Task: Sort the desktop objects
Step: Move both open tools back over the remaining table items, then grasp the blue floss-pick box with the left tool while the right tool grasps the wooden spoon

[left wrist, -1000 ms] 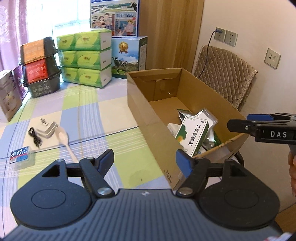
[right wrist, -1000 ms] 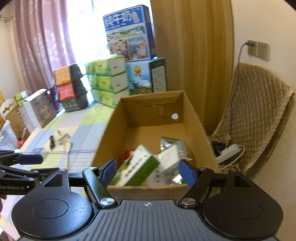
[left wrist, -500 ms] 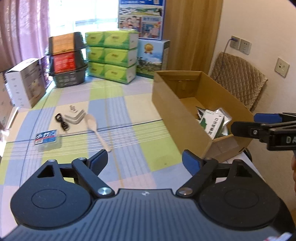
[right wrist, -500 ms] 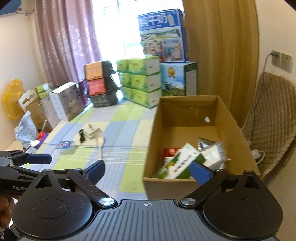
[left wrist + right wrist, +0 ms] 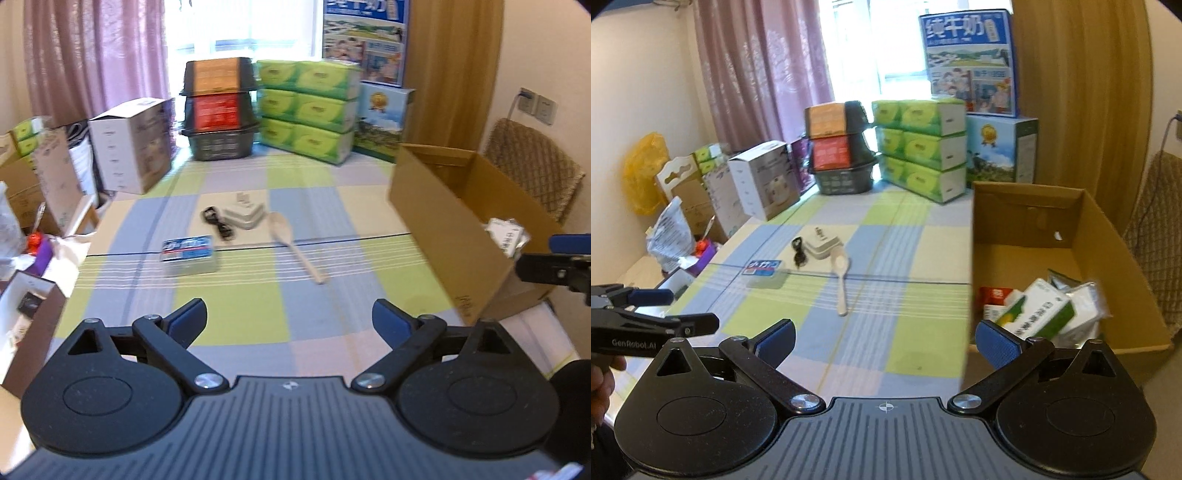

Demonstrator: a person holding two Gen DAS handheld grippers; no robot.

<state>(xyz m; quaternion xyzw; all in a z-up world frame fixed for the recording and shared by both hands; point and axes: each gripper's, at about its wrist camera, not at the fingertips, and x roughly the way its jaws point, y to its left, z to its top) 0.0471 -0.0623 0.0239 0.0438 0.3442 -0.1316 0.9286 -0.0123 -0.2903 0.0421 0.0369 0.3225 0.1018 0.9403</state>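
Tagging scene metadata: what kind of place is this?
Likely a home room doubling as storage: curtained window, stacked tissue packs and milk cartons at the back of a table with a checked cloth, wall sockets.

You have four loose items on the cloth: one wooden spoon [image 5: 293, 245], one white charger [image 5: 245, 215], one black cable [image 5: 218, 224], one small blue-labelled box [image 5: 189, 254]. One cardboard box [image 5: 1049, 236] sits at right; six green tissue packs [image 5: 310, 110] are stacked at upper centre.
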